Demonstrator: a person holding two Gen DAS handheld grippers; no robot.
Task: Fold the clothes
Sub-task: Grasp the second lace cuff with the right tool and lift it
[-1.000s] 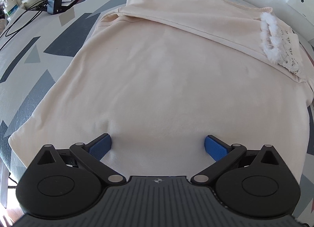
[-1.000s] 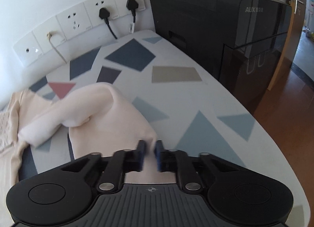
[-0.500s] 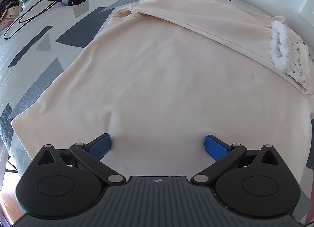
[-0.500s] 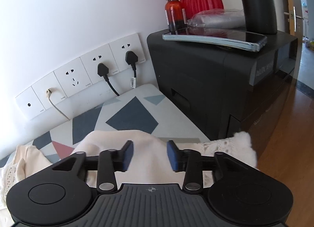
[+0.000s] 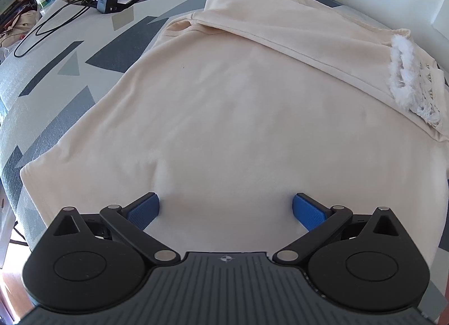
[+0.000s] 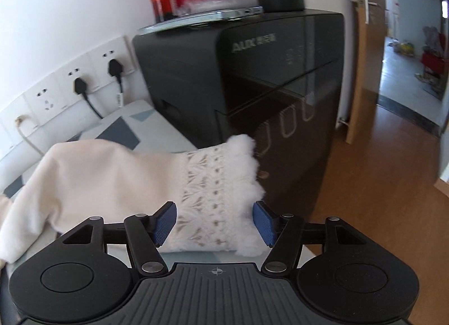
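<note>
A cream sweater (image 5: 224,106) lies spread flat on the patterned table cover, one sleeve folded across its top with a fluffy white lace cuff (image 5: 404,72) at the right. My left gripper (image 5: 226,210) stands wide open low over the sweater's near hem, nothing between its fingers. In the right wrist view the other sleeve (image 6: 112,179) stretches out to the table's edge, ending in a lace cuff with white fur trim (image 6: 221,184). My right gripper (image 6: 214,222) is opening, its blue pads standing apart on either side of that cuff without pressing it.
A black appliance cabinet (image 6: 252,95) with a red vase, a brown bottle and a phone on top stands just past the table's edge. Wall sockets with plugs (image 6: 81,83) line the wall. Cables and a charger (image 5: 106,2) lie at the table's far left. Wooden floor (image 6: 378,184) lies right.
My right gripper went from shut to open and swung right along the sleeve to its lace cuff. The left gripper stayed open over the hem, barely shifting.
</note>
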